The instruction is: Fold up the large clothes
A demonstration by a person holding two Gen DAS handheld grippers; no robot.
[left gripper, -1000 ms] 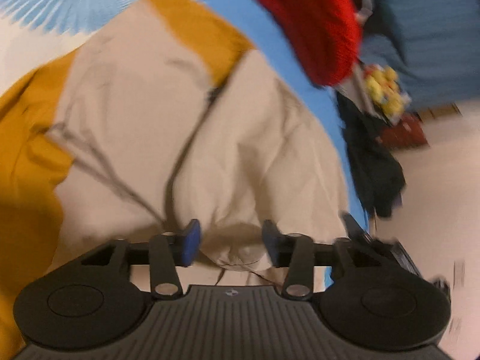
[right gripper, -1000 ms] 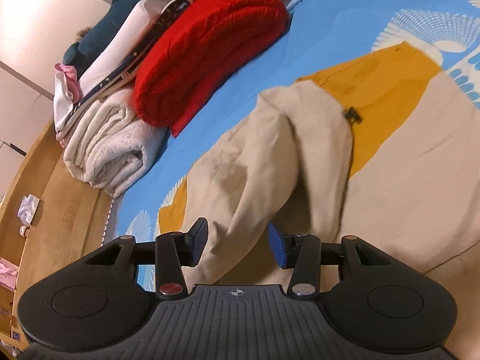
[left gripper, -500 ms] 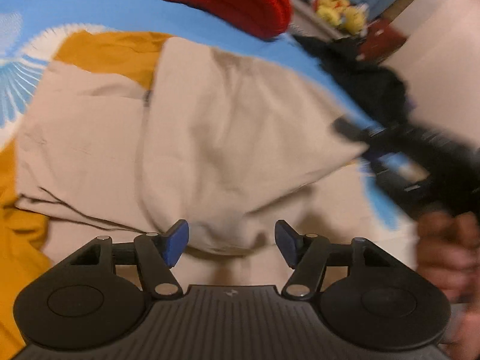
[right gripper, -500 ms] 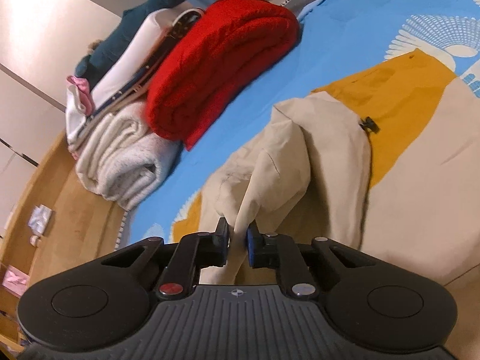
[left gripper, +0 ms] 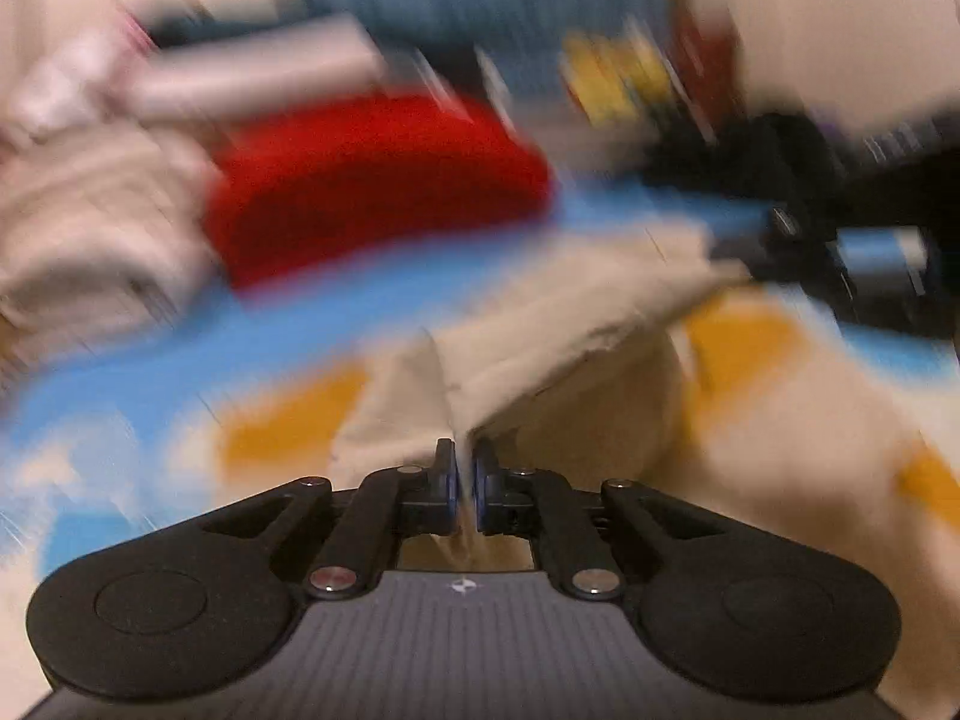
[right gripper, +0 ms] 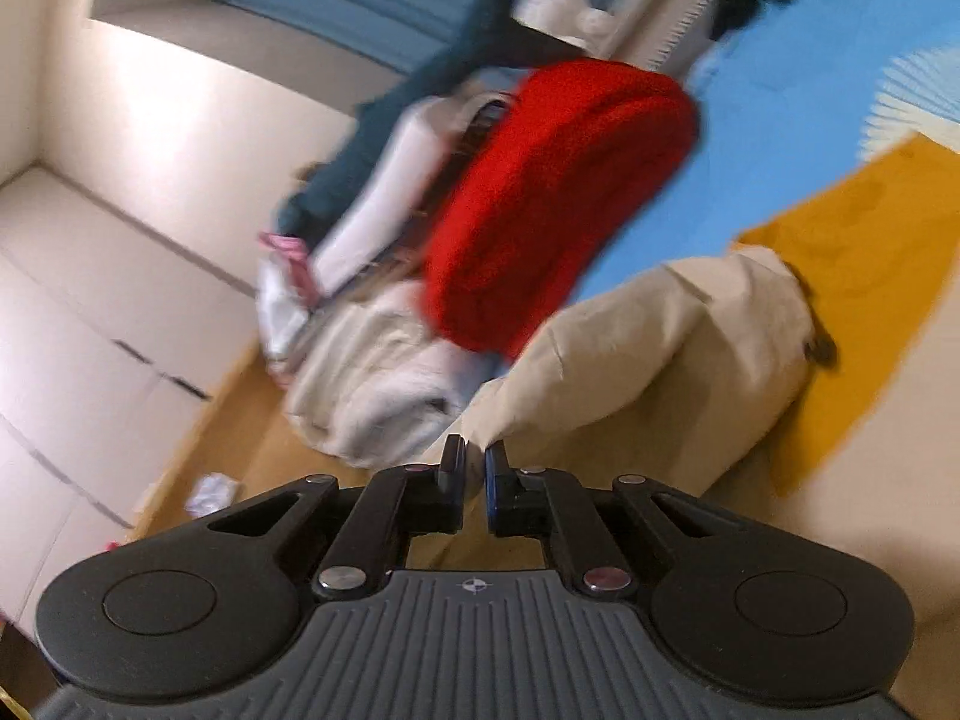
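The left gripper [left gripper: 465, 471] and right gripper [right gripper: 474, 468] are each clamped narrowly on a beige fold of the beige-and-mustard garment [right gripper: 660, 348]. The garment lifts in 2 creased peaks above the blue bedspread [right gripper: 774, 114], near a red folded sweater [right gripper: 558, 198].

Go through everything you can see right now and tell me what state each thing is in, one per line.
left gripper: shut on the beige garment, fabric pinched between its fingers
right gripper: shut on the beige garment's edge
beige garment: partly lifted, bunched, lying over the blue bedsheet
red knit: folded, lying beside the stack
white towel: rolled
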